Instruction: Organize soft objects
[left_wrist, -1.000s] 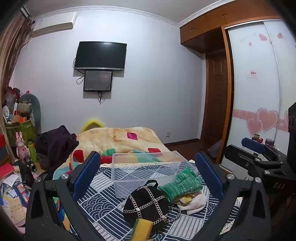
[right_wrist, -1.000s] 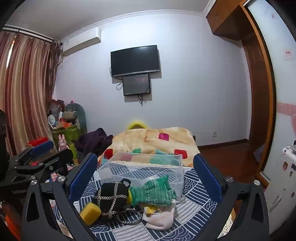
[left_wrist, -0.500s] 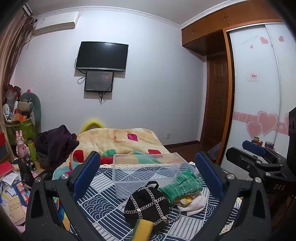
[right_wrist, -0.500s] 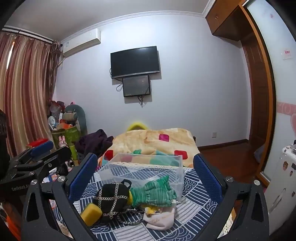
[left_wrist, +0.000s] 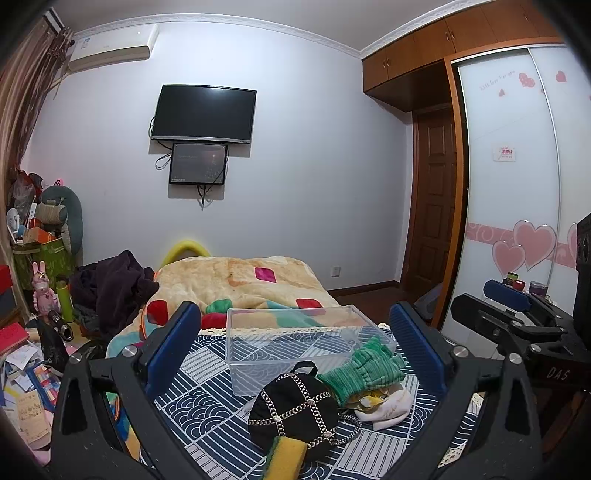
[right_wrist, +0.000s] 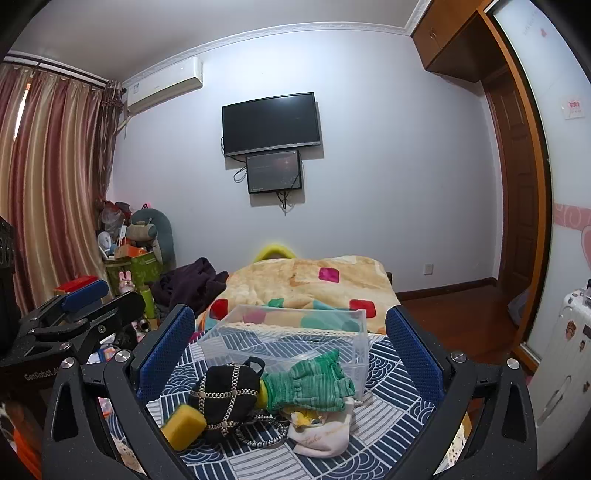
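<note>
On a blue patterned cloth (left_wrist: 207, 402) (right_wrist: 388, 391) lie a black chain-trimmed bag (left_wrist: 293, 417) (right_wrist: 225, 395), a yellow sponge (left_wrist: 286, 458) (right_wrist: 183, 426), a green knit glove (left_wrist: 360, 371) (right_wrist: 310, 384) and a white cloth item (left_wrist: 388, 406) (right_wrist: 321, 437). An empty clear plastic box (left_wrist: 295, 343) (right_wrist: 291, 339) stands just behind them. My left gripper (left_wrist: 295, 347) is open and empty, above and before the pile. My right gripper (right_wrist: 290, 350) is open and empty too. Each gripper shows in the other's view, the right one (left_wrist: 517, 321) and the left one (right_wrist: 74, 317).
A bed with an orange blanket (left_wrist: 236, 280) (right_wrist: 314, 280) lies behind the box. Dark clothes (left_wrist: 110, 288) and cluttered toys and boxes (left_wrist: 40, 258) are at the left. A wardrobe with sliding doors (left_wrist: 517, 184) and a wooden door (left_wrist: 432, 206) are at the right.
Both views have tilted up slightly, so the pile and box sit a little lower in frame. Nothing on the cloth has moved. Both grippers stay open.
</note>
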